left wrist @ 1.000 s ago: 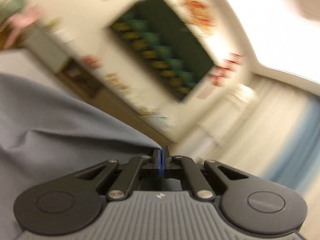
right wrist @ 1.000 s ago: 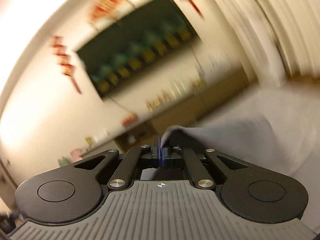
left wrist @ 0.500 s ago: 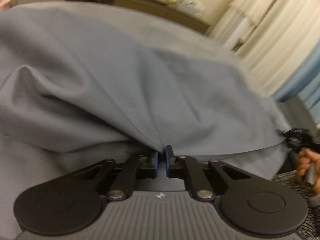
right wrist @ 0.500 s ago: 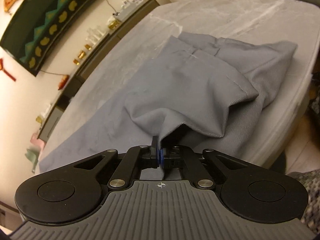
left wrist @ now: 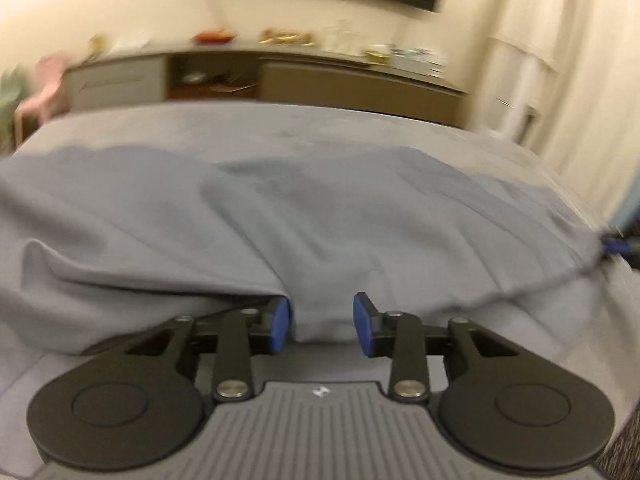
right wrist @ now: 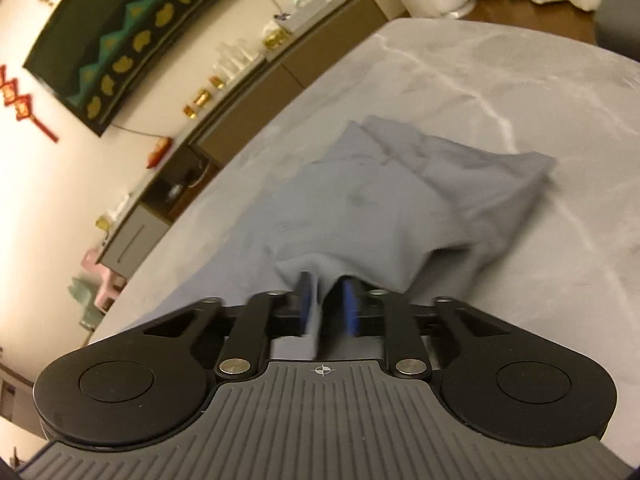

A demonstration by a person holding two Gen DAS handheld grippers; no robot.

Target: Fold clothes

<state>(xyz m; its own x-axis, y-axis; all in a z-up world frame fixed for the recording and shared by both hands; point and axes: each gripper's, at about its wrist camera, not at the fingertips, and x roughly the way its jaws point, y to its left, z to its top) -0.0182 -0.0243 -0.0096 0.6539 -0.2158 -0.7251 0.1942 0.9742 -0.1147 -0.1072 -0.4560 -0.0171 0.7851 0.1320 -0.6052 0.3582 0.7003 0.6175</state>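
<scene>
A grey-blue garment (left wrist: 320, 208) lies spread and creased across the grey marbled table (left wrist: 240, 128). My left gripper (left wrist: 322, 326) is open at the garment's near edge, with a flap of cloth lying loose between its blue pads (left wrist: 280, 322). In the right wrist view the garment (right wrist: 380, 208) is a doubled, rumpled layer on the table (right wrist: 520, 80). My right gripper (right wrist: 328, 306) stands at its near corner with its jaws parted and a blurred strip of cloth against the left pad (right wrist: 306, 304). A blue pad of the right gripper (left wrist: 618, 245) shows at the far right of the left wrist view.
A long sideboard (left wrist: 320, 80) with small ornaments runs along the wall beyond the table. Above it hangs a dark green-and-gold wall panel (right wrist: 140, 36). White curtains (left wrist: 560, 80) hang at the right. A pink stool (left wrist: 40, 92) stands at the left, and a dark chair (right wrist: 620, 12) at the table's far right.
Both grippers swung down from a raised position, laying the garment onto the table. Both sets of jaws, shut on cloth half a second ago, have since parted.
</scene>
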